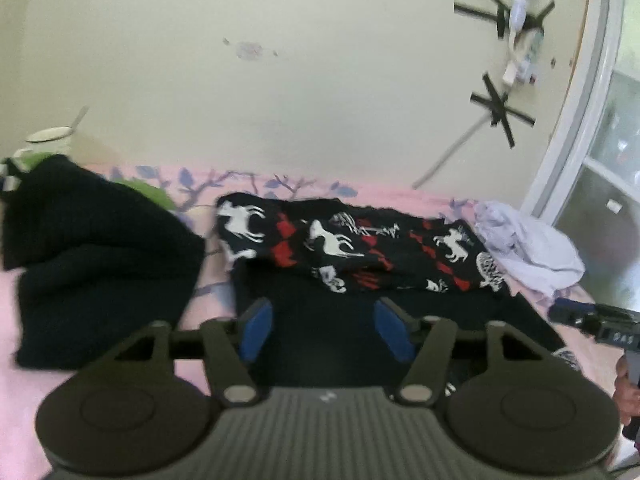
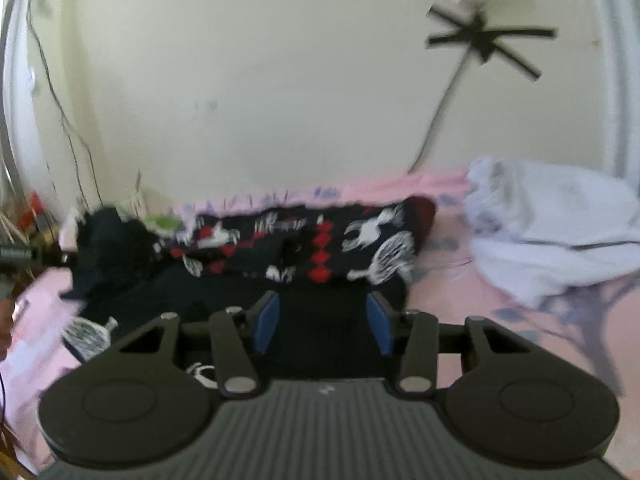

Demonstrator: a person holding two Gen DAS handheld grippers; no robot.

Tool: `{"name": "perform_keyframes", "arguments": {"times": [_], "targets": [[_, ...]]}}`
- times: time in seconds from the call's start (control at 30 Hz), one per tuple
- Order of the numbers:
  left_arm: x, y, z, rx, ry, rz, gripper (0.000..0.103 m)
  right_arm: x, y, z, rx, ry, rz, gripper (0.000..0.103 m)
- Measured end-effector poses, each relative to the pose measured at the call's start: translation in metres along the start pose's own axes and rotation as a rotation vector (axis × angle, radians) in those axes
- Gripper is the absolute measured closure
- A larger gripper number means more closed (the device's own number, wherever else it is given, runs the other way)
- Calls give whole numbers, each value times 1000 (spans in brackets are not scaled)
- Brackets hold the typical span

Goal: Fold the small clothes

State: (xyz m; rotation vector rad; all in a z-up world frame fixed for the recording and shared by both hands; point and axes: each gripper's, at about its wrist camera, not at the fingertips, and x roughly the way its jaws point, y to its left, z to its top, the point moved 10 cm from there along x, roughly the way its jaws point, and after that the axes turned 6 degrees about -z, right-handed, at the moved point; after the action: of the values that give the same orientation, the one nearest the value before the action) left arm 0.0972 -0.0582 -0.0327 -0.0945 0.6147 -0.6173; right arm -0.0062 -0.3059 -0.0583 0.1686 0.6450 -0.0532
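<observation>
A black garment with white deer and red diamond pattern (image 1: 360, 248) lies on the pink sheet (image 1: 100, 376), its far part folded over its plain black near part. It also shows in the right wrist view (image 2: 320, 248). My left gripper (image 1: 326, 330) is open and empty, hovering over the garment's near black edge. My right gripper (image 2: 322, 322) is open and empty over the same garment's near edge. The right gripper also shows at the right edge of the left wrist view (image 1: 592, 320).
A black knit garment (image 1: 100, 256) lies folded at the left. A crumpled white cloth (image 1: 528, 248) lies at the right, also in the right wrist view (image 2: 556, 232). A cup with a spoon (image 1: 50, 140) stands at the back left. The wall (image 1: 320, 80) is close behind.
</observation>
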Motion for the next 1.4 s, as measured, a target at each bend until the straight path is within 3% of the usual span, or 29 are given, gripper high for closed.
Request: {"name": "perform_keyframes", "arguments": {"times": [0.1,0.17,0.23,0.33,0.53,0.8,1.2,1.4], "targets": [[37,6,-14,-10,76,32,38,30,-4,-13,2,53,-29,64],[51,16,-28,-27,124,67,39,37,-15,-23,27,82,-73,72],[53,20,-37,33,93,94,38,34,-23,-27,55,28,-38,73],[51,16,-47,175,51,135,36,33,-23,-27,66,19,-51,71],[48,16,-47,155,39,132,35,34,-10,-29,-23,25,-76,60],[46,13,-49,180,43,129,29,34,-6,-30,-48,28,-77,53],[46,11,-51,199,47,132,29,35,-4,-31,-69,36,-65,48],[45,8,-52,216,47,117,18,35,-3,-31,-64,38,-51,45]]}}
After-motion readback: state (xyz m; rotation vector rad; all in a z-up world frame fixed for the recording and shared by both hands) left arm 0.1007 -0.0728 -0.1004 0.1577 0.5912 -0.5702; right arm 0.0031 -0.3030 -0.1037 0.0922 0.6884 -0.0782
